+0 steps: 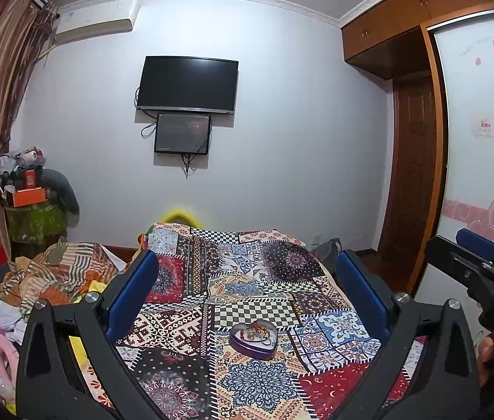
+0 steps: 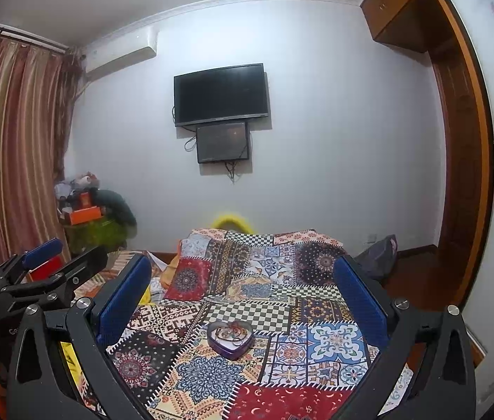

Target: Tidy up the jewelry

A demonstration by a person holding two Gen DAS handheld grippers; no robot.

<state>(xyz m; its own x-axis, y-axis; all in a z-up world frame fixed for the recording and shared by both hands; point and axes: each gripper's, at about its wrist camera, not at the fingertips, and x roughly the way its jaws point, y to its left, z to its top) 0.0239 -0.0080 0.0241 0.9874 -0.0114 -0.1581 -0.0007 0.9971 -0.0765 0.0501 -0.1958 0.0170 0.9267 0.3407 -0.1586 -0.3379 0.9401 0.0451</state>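
A purple heart-shaped tin (image 1: 253, 338) sits on the patchwork cloth (image 1: 247, 280), with several bracelets or necklaces (image 1: 255, 332) piled inside it. My left gripper (image 1: 247, 294) is open and empty, raised above and behind the tin. The tin also shows in the right wrist view (image 2: 230, 339) with the jewelry (image 2: 229, 332) in it. My right gripper (image 2: 243, 294) is open and empty, held back from the tin. Each gripper shows at the edge of the other's view: the right gripper (image 1: 481, 262) and the left gripper (image 2: 51, 262).
The patchwork cloth covers a table or bed (image 2: 264, 367). Rumpled striped bedding and clothes (image 1: 47, 280) lie to the left. A cluttered stand (image 1: 30, 203) is by the curtain. A TV (image 1: 187, 84) hangs on the far wall. A wardrobe (image 1: 418, 175) stands right.
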